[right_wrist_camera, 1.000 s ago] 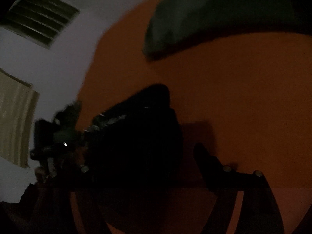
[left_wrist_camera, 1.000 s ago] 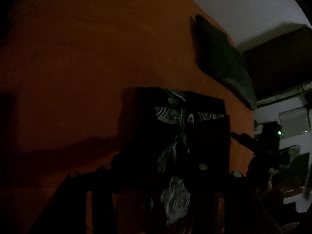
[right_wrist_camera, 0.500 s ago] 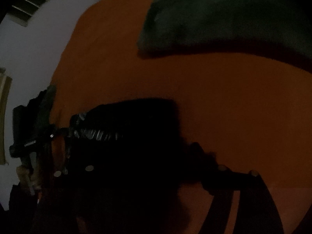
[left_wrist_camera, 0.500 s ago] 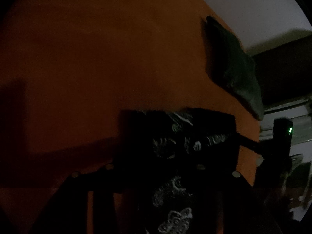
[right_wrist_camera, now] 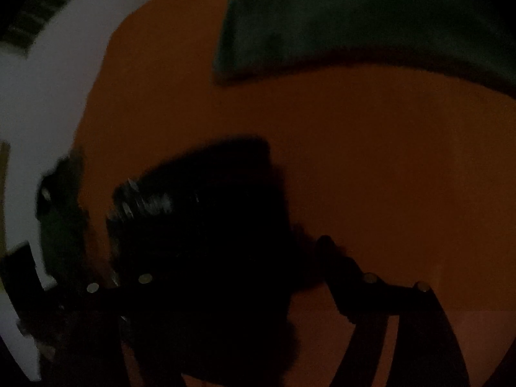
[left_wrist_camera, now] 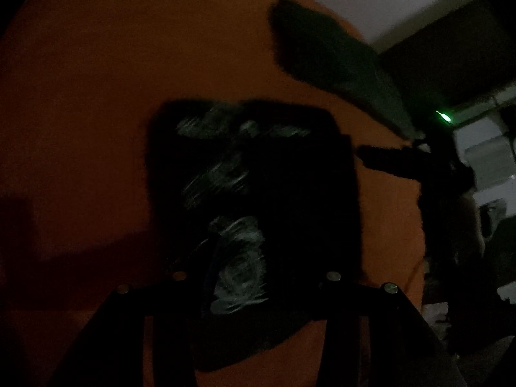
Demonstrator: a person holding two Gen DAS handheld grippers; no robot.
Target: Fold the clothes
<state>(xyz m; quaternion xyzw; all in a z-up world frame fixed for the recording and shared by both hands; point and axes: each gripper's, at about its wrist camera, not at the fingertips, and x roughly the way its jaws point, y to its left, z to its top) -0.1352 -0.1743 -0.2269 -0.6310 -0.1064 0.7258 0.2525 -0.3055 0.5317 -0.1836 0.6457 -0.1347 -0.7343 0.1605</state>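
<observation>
Both wrist cameras look steeply down, close over the orange bench (left_wrist_camera: 96, 113). They share the black printed garment (left_wrist_camera: 258, 193), probably folded, and the dark green cloth (right_wrist_camera: 354, 22) at the far edge.

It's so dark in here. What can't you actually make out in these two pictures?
- Black printed garment, left wrist view: motion blur smears the white print.
- Same garment, right wrist view: shape lost in shadow.
- Dark green cloth, right wrist view: cut off by the frame's top edge.
- Right gripper: whether its opening jaws touch cloth is lost in darkness.
</observation>
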